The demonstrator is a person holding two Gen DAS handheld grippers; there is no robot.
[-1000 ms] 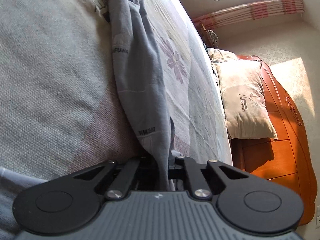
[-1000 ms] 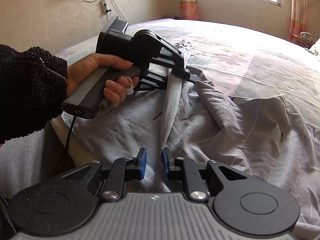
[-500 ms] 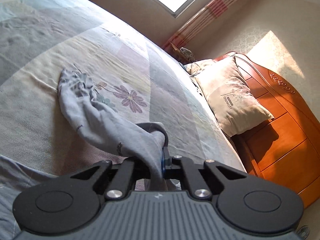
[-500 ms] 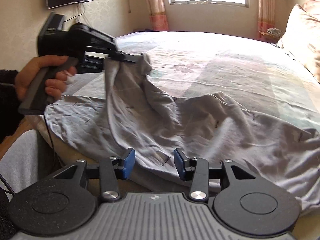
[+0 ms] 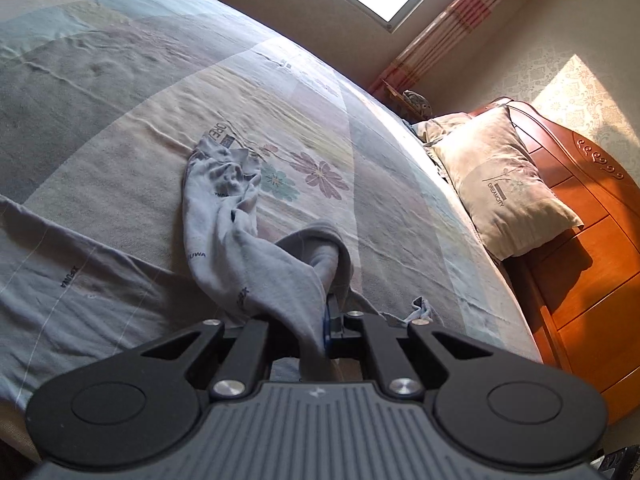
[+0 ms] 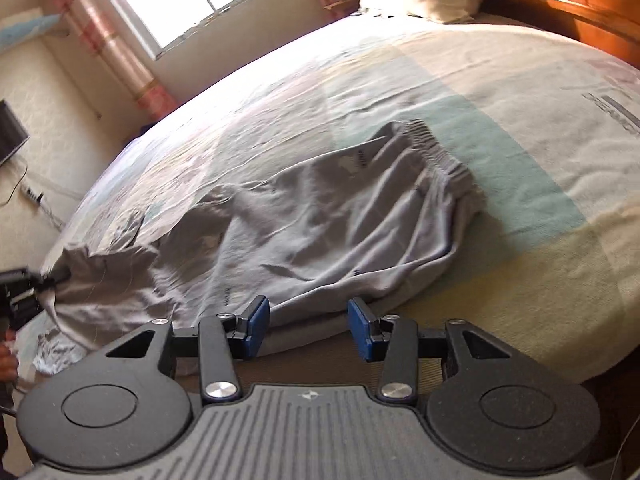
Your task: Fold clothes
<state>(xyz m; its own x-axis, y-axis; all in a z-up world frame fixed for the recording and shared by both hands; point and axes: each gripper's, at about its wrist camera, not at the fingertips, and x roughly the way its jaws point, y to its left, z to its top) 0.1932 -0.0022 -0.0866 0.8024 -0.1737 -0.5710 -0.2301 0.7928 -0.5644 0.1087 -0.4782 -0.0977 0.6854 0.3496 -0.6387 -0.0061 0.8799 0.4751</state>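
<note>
Folding is at an early stage. The grey trousers point(image 6: 340, 216) lie crumpled and unfolded across the bed point(image 6: 520, 128), waistband toward the pillow point(image 5: 500, 184). The left gripper point(image 5: 326, 320) has its fingers clenched on 1 twisted leg. The right gripper point(image 6: 308, 324) has its fingers released near the bed edge, grasping nothing. Straightening and every fold remain.

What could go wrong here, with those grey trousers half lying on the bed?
The left gripper pinches only a twisted bunch of the grey trousers, so the leg may fold crooked. The right gripper is open, holding nothing, so the waistband end could drag across the bedsheet. Cloth near the bed edge might slide off.
</note>
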